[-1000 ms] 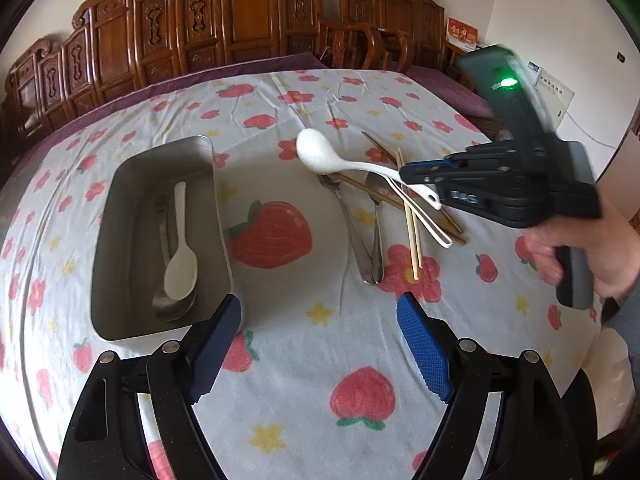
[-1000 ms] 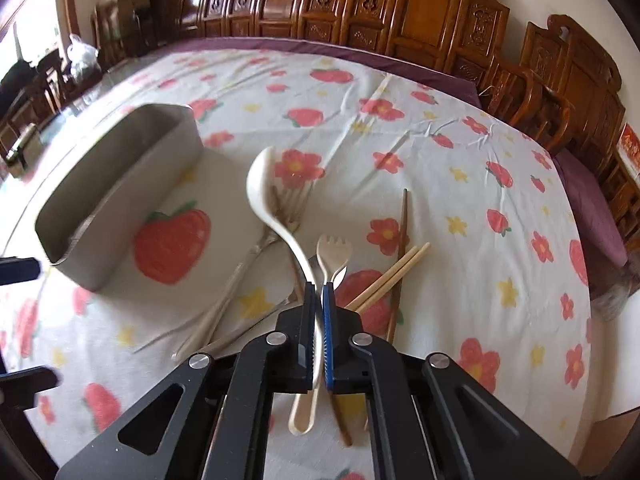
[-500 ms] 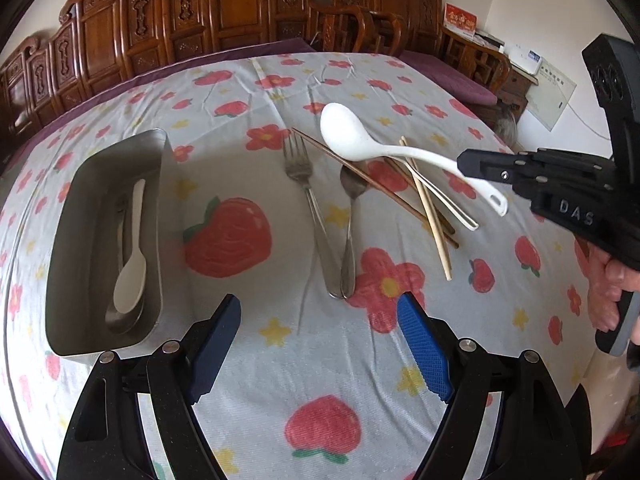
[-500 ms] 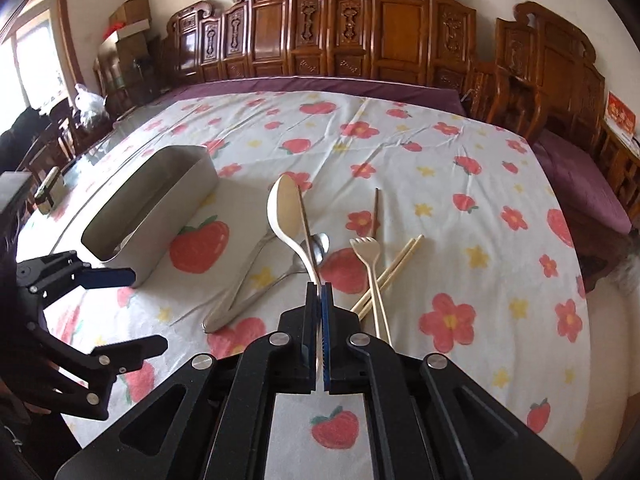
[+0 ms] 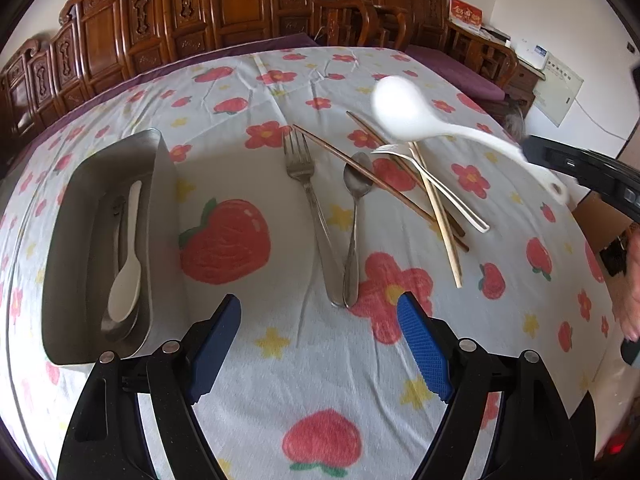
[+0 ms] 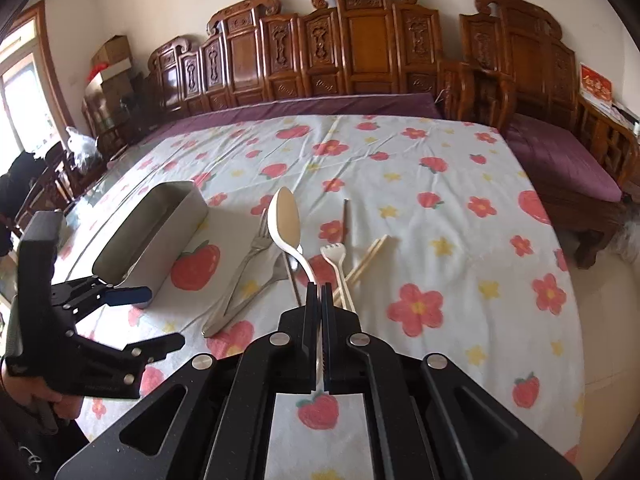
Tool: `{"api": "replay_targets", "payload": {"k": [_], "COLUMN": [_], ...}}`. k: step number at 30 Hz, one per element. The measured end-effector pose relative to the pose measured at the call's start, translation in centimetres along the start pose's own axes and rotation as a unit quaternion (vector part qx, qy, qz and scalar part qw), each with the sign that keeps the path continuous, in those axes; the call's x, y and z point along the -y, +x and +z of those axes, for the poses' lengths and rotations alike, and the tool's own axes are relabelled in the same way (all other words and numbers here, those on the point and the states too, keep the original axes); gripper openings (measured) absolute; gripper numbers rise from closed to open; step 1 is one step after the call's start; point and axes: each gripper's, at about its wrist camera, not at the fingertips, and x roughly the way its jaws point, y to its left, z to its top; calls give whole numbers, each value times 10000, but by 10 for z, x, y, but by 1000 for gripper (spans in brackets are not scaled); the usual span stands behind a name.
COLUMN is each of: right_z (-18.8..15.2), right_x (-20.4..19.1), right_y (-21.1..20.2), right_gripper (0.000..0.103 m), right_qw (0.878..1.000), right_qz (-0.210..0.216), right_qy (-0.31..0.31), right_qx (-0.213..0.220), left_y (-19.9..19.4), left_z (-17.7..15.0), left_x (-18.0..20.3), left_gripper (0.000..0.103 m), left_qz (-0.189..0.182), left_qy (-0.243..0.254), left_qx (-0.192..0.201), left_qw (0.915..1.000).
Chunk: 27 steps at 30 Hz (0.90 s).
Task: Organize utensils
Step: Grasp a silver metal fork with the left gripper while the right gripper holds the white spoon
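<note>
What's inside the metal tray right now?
In the tray: a white spoon lying on a metal spoon, whose bowl shows beneath. More dark metal alongside; mostly covered, can't tell what.

Tray point(image 5: 164, 184) on the tablecloth point(image 5: 320, 380) at left with a spoon point(image 5: 127, 276) inside, fork point(image 5: 308, 204) and metal spoon point(image 5: 354, 216) side by side right of it, chopsticks point(image 5: 438, 216) further right

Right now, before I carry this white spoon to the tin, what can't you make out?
- Metal tin, right wrist view: its near wall hides the contents.
- Metal pieces under the plastic spoon in the tin, left wrist view: overlapped, count unclear.
- White spoon bowl, left wrist view: motion-blurred.
- Right tongs, left wrist view: cut off by the edge.
</note>
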Motion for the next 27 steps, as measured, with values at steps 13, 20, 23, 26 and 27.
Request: {"api": "replay_targets", "payload": {"k": [13, 20, 23, 26, 27], "right_z": [-31, -31, -29, -28, -28], "right_x": [32, 34, 34, 35, 34], "right_y": [-1, -2, -4, -6, -7], "right_gripper": [2, 2, 2, 2, 2], "right_qw": [9988, 9988, 9988, 9988, 9988], "right_qz": [-355, -328, -304, -276, -270], "right_qy": [345, 376, 372, 400, 398], "right_qx": [-66, -31, -5, 19, 25], "left_y": [44, 76, 81, 83, 83], "left_z": [44, 67, 73, 76, 77], "left_x": [-6, -9, -8, -6, -5], "left_gripper": [45, 34, 31, 15, 8], "left_qz": [111, 207, 306, 353, 319], "left_qy": [-259, -418, -391, -362, -358], "left_qx": [-299, -534, -495, -529, -561], "left_qw": [9992, 9975, 9975, 9973, 9973]}}
